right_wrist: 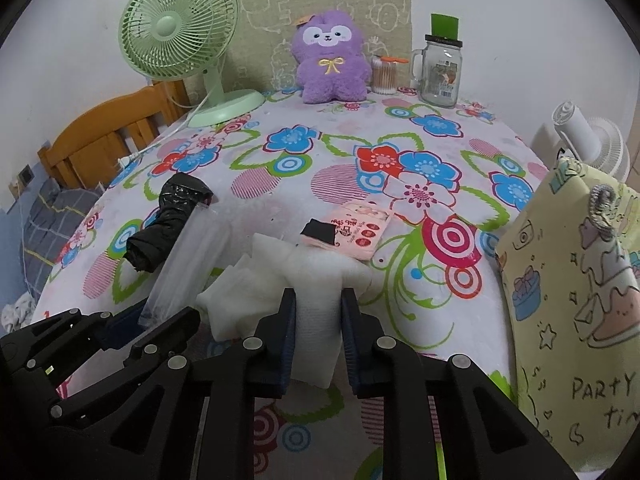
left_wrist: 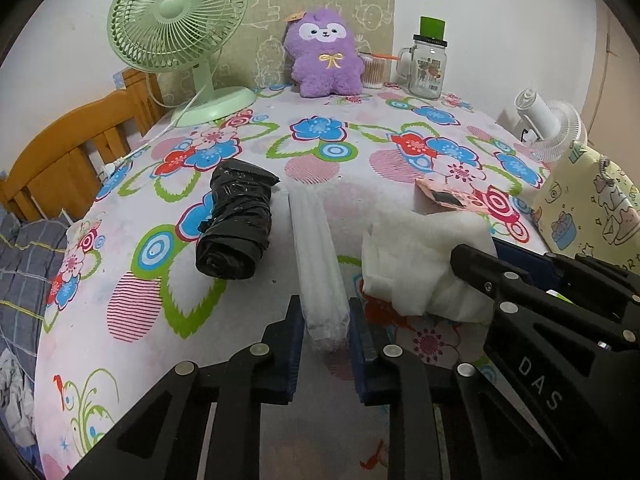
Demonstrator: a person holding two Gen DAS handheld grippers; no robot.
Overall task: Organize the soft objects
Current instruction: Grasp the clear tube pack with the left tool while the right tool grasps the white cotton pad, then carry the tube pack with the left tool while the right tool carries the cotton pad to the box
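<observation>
Near the table's (left_wrist: 240,320) front edge, a clear plastic roll (left_wrist: 318,264) is clamped by the left gripper (left_wrist: 325,344) and white foam sheets (right_wrist: 316,300) by the right gripper (right_wrist: 318,336).

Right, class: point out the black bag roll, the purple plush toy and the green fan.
black bag roll (left_wrist: 236,222), left wrist view, middle of the roll.
purple plush toy (left_wrist: 323,62), left wrist view, its chest.
green fan (right_wrist: 178,26), right wrist view, grille hub.
</observation>
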